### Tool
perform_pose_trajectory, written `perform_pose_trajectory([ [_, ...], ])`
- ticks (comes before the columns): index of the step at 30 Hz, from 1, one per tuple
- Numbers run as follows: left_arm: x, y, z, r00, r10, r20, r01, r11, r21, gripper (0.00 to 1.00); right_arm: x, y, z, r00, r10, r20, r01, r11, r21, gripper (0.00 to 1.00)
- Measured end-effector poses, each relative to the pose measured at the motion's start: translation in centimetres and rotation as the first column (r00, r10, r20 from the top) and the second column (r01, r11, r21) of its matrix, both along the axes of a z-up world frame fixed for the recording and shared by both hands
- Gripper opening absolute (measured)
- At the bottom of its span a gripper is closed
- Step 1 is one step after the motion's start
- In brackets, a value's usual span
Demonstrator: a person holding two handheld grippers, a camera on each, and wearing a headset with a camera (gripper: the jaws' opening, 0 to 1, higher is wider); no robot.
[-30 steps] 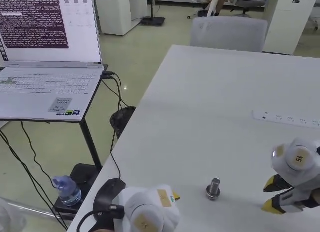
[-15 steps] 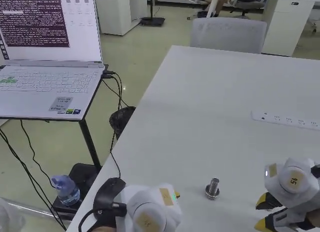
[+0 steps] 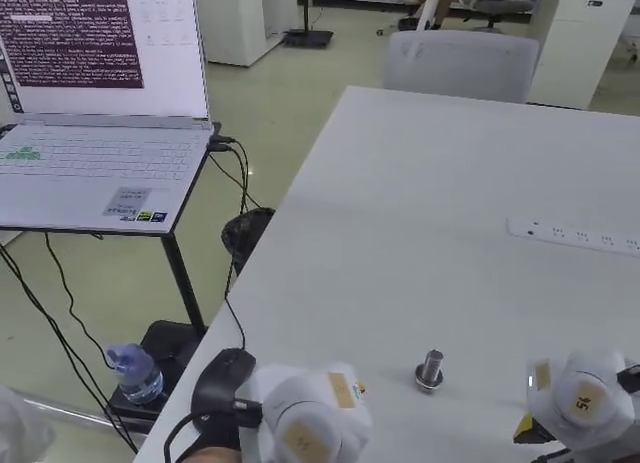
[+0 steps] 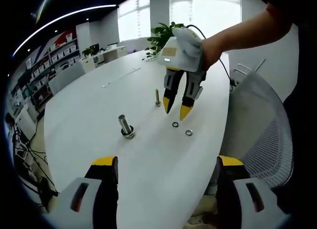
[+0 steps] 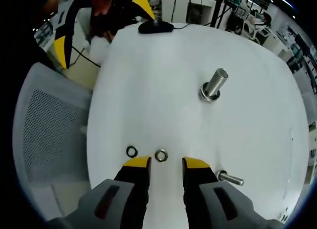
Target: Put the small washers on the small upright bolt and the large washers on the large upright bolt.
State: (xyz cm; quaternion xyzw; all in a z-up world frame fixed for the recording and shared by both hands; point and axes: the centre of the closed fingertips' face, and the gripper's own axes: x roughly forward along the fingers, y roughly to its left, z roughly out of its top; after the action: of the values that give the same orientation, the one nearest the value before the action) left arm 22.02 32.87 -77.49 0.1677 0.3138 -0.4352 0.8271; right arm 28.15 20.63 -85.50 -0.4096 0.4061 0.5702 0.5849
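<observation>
- Left gripper (image 4: 167,162) hung at the near-left edge of the table (image 3: 420,203), jaws spread wide and empty, looking across the work without touching anything.
- Just right of it in the head view, the large bolt (image 3: 429,369) stood upright on the white top with a bare shank, well apart from both tools. It sat where it had a second before.
- Further right in the left gripper view, the small bolt (image 4: 157,97) also stood upright and bare, just behind the other tool's tips.
- Two washers (image 4: 175,124) lay flat on the table, side by side but not touching, close under those tips. I could not tell small from large among them.
- Right gripper (image 4: 174,110) was the thing that had moved. Over the last second in the head view it had sunk lower beside the large bolt, toward the near edge. Its jaws stood a narrow gap apart, holding nothing, tips pointing down.
- In the right gripper view, the silvery washer (image 5: 161,155) lay just ahead of the gap between the tips, and the darker washer (image 5: 131,151) lay off by the left jaw.
- To my eye the approach was nearly finished and the first pick was about to start. No washer had reached either bolt yet.
</observation>
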Motion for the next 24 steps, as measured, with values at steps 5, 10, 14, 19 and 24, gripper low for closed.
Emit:
perform_pose_trajectory([
  [5,-0.1,0.0,0.0,1.0,-0.004,-0.001,0.004,1.0,0.003,0.8,-0.3,0.0,-0.8,1.0,0.003,0.0,-0.003,1.0,-0.006,0.26],
  [10,-0.2,-0.2,0.0,1.0,-0.009,-0.003,0.009,1.0,0.006,0.79,-0.4,-0.1,-1.7,1.0,-0.002,-0.001,0.002,1.0,-0.007,0.26],
  [14,-0.1,0.0,0.0,1.0,-0.008,-0.004,0.008,1.0,0.005,0.79,-0.4,-0.1,-2.0,1.0,0.005,0.005,-0.005,1.0,-0.015,0.26],
  [19,-0.2,0.0,0.0,1.0,-0.008,-0.008,0.008,1.0,0.004,0.78,-0.4,-0.3,-2.2,1.0,0.006,0.004,-0.006,1.0,-0.022,0.25],
  [24,-0.2,0.2,-0.1,1.0,-0.006,-0.01,0.006,1.0,0.003,0.77,-0.3,-0.1,-2.1,1.0,-0.005,-0.002,0.005,1.0,-0.013,0.24],
])
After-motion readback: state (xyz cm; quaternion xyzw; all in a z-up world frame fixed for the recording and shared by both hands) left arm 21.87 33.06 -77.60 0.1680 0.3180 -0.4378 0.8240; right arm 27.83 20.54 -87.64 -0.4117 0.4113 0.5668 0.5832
